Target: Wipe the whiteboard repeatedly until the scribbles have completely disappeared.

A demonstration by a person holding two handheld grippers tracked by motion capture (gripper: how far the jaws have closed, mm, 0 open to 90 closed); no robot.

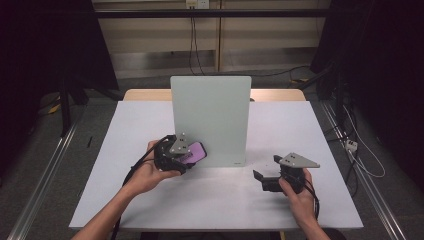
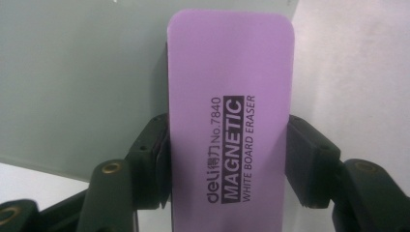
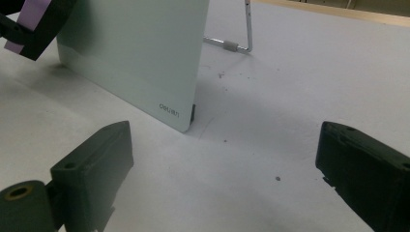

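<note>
**Eraser at the board's lower left, ready to wipe**

Nearest the bottom edge of the high view, the person's forearms come in, each hand holding a gripper. At lower right of that frame the right gripper (image 1: 266, 178) rests low over the white table (image 1: 200, 200), its jaws spread wide with nothing between them; in the right gripper view the two black jaws stand far apart at the bottom corners, with bare tabletop between them.

A little farther in, left of centre, the left gripper (image 1: 186, 156) is clamped on the purple eraser (image 1: 194, 152). The left gripper view shows the grip closely: the eraser (image 2: 229, 121) rises up the middle of the frame, printed "MAGNETIC WHITE BOARD ERASER", with the jaws pressing its two long sides at about mid-height.

Behind it stands the pale green board (image 1: 210, 117), propped upright at the centre of the table. The eraser sits at the board's lower left area; whether it is in contact with the surface or just off it I cannot tell.

The step in hand looks like bringing the eraser to the board for a wipe. The next move probably calls for the eraser's wiping side pressed flat to the board, then a steady sweep, gentle enough not to push the propped board backward. The free right gripper could steady the board's right edge.
</note>
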